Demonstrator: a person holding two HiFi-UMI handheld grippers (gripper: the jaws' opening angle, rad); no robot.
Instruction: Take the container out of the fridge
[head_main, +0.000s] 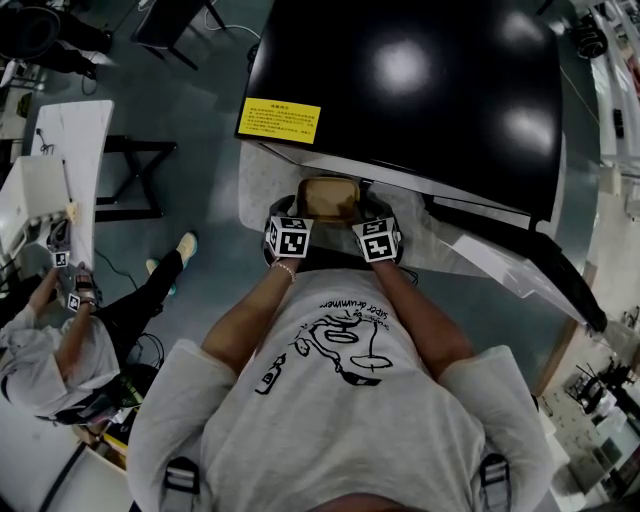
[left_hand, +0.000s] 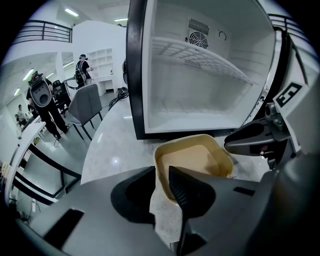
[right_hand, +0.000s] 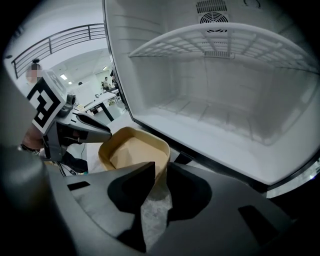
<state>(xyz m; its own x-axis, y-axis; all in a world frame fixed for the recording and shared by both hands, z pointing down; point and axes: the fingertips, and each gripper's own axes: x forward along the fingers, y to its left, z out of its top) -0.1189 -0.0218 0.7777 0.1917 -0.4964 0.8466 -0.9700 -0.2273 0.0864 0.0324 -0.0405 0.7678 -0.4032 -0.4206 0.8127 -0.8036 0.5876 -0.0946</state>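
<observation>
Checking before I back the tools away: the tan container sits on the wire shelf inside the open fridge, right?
No. The container sits on the stone counter in front of the open fridge, not on its wire shelf, which is bare. The left gripper view shows it.

Seated person beside white table (far left)

Your pale speckled countertop carries the open fridge. The tan container sits on the stone just in front of the fridge's open front.
</observation>
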